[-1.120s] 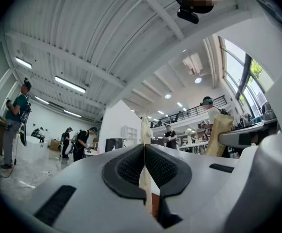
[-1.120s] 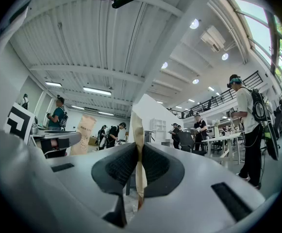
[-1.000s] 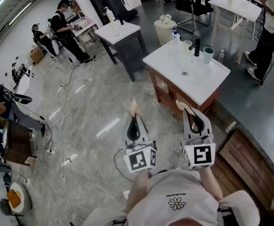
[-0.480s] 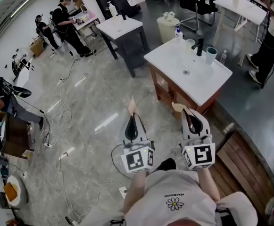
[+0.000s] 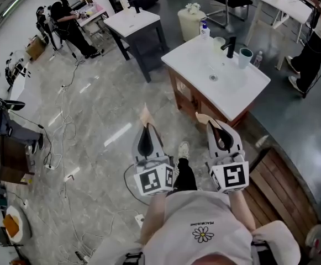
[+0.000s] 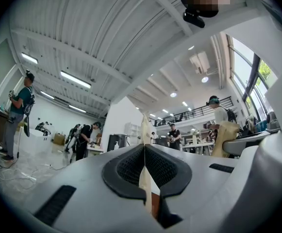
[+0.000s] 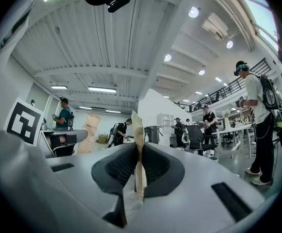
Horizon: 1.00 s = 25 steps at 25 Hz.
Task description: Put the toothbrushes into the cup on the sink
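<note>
My left gripper (image 5: 147,128) is shut on a thin beige toothbrush (image 5: 145,115) whose tip sticks out ahead of the jaws; it also shows upright in the left gripper view (image 6: 144,130). My right gripper (image 5: 215,126) is shut on a second beige toothbrush (image 5: 203,118), which the right gripper view (image 7: 137,130) shows clamped between the dark pads (image 7: 119,168). Both grippers hang over the floor, short of the white sink (image 5: 199,65). A teal cup (image 5: 245,57) stands by the black faucet (image 5: 230,47) at the sink's far right.
A pale cup (image 5: 219,43) and a soap bottle (image 5: 205,29) stand on the sink's back edge. A second vanity (image 5: 132,22) stands farther left. Cables (image 5: 66,126) trail over the floor on the left. A wooden platform (image 5: 282,181) lies at right. People work around the room.
The person has walked towards the sink, which now sits nearer and lower in the head view. A shoe shows between the grippers. Both grippers stay shut on their toothbrushes.
</note>
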Tool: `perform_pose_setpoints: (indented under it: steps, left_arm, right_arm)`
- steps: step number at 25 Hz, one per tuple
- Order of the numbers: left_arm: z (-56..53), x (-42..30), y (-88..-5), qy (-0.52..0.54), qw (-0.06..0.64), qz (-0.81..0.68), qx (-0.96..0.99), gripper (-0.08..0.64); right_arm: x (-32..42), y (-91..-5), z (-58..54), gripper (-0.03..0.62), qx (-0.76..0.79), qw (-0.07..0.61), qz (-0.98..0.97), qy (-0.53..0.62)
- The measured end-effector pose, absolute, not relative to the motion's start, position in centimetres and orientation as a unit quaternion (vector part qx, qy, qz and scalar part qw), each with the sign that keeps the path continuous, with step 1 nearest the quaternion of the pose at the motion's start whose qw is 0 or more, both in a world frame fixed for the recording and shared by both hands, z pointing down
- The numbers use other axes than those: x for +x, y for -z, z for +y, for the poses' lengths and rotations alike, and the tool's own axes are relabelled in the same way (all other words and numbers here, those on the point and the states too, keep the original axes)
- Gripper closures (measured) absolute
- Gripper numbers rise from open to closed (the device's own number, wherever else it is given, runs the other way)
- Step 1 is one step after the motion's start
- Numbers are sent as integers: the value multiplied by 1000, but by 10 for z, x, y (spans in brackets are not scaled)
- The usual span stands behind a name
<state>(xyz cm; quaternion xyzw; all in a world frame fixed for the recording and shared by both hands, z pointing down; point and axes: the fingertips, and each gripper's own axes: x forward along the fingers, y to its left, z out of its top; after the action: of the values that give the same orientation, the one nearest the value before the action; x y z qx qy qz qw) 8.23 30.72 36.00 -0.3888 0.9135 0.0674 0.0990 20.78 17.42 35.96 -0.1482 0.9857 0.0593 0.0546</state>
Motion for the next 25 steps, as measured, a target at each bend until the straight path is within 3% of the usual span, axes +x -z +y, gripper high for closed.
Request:
perform_pose_setpoints:
  steps: [11, 25]
  left_arm:
    - [221, -10, -355, -68, 108, 898, -421, 543]
    - [100, -195, -314, -90, 117, 871, -469, 543]
  right_arm:
    - [125, -358, 90, 561, -186, 56, 979, -56]
    - [-78, -316, -8, 561, -200, 74, 975, -68]
